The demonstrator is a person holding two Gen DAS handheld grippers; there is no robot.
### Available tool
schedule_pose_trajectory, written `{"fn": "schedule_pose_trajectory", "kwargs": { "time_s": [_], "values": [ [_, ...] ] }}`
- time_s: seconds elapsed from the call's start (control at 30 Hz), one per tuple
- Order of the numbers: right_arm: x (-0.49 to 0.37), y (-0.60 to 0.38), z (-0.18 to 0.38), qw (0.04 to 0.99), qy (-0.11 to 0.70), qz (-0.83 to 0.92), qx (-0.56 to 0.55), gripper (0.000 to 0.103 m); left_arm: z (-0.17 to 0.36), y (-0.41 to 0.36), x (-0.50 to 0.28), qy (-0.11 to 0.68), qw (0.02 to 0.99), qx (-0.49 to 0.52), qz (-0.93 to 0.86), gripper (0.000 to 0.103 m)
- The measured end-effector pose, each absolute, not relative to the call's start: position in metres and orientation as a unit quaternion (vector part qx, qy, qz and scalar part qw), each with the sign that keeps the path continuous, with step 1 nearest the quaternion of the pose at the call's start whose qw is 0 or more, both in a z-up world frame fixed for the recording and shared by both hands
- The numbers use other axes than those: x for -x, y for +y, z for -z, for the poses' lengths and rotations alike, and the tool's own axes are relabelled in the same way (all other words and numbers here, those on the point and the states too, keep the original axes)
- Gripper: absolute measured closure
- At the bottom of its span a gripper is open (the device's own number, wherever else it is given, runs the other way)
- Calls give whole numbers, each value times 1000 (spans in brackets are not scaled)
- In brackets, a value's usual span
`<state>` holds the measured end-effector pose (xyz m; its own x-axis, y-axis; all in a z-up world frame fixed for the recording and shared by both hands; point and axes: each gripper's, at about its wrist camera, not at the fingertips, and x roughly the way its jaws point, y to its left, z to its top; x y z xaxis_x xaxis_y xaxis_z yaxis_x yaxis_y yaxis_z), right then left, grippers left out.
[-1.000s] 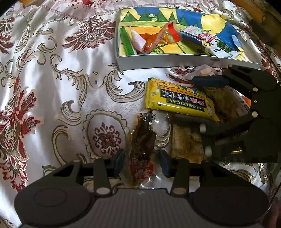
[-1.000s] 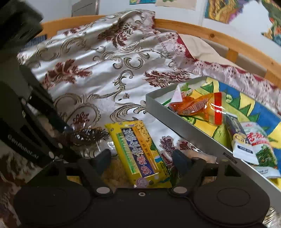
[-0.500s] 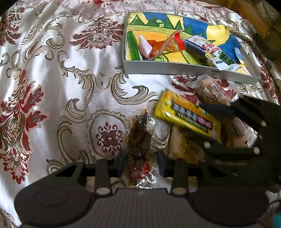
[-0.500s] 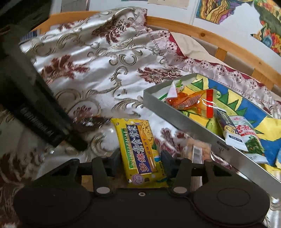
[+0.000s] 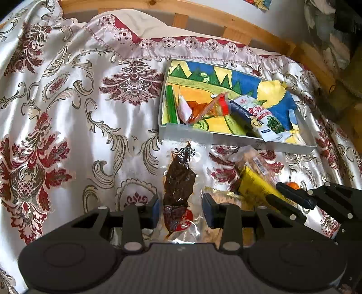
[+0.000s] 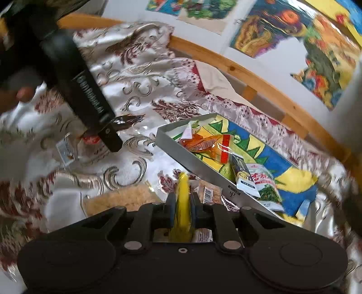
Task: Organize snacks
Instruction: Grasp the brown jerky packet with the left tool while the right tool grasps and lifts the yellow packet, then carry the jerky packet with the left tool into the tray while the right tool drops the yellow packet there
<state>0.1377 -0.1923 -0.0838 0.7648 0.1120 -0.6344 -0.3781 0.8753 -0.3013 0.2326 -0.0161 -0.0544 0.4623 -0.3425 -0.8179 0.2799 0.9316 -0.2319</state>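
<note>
My left gripper (image 5: 181, 210) is shut on a dark brown snack in a clear wrapper (image 5: 178, 185), which hangs forward from the blue pads toward the tray. The right wrist view shows that snack (image 6: 126, 118) sticking out of the left gripper's black finger (image 6: 108, 135), off the cloth. My right gripper (image 6: 182, 201) is shut on a yellow packet (image 6: 183, 192) turned on edge. In the left wrist view that packet (image 5: 255, 183) juts from the right gripper (image 5: 275, 192) at lower right. The grey-walled tray (image 5: 185, 133) (image 6: 192, 162) holds several snacks on its painted bottom.
A pale cracker packet (image 6: 122, 199) and a barcoded packet (image 5: 255, 162) lie on the patterned bedspread (image 5: 79, 113) in front of the tray. A small packet (image 6: 65, 151) lies at left. A wooden bed rail (image 5: 203, 13) runs behind the tray.
The right gripper's jaws closed on the yellow packet, which turned from flat to edge-on and left the cloth. The left gripper rose with the dark snack; more of the bed shows now.
</note>
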Motion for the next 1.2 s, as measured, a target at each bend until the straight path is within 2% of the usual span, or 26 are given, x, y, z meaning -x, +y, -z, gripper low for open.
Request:
{"fn": "schedule_pose_trajectory", "kwargs": {
  "time_s": [0.13,0.2,0.23,0.37,0.47,0.6,0.63,0.7,0.73,0.97,1.2],
  "values": [
    [-143,-196,94,913,319,-123,224,85,60,-18,-234,492,852,22,174,61],
    [-146,-197,97,912,324,-117,222,79,62,-18,-234,495,852,20,172,61],
    [-148,-200,99,912,331,-118,210,74,63,-17,-235,495,851,21,171,61],
    [-150,-209,97,912,354,-116,169,69,65,-17,-235,497,851,21,170,61],
    [-155,-221,98,907,385,-111,125,60,64,-18,-235,497,850,22,172,61],
    [-161,-234,103,899,420,-112,54,67,64,-19,-234,494,851,24,176,61],
    [-161,-236,103,898,424,-112,40,76,63,-19,-234,494,851,25,179,61],
    [-161,-239,102,897,425,-118,17,83,62,-21,-233,490,852,26,183,61],
    [-160,-237,101,898,423,-121,16,92,61,-22,-232,488,853,26,186,61],
    [-139,-205,83,921,344,-110,147,92,54,-28,-225,461,863,32,203,61],
    [-143,-219,58,953,259,-53,148,92,43,-33,-232,444,871,71,200,61]
  ]
}}
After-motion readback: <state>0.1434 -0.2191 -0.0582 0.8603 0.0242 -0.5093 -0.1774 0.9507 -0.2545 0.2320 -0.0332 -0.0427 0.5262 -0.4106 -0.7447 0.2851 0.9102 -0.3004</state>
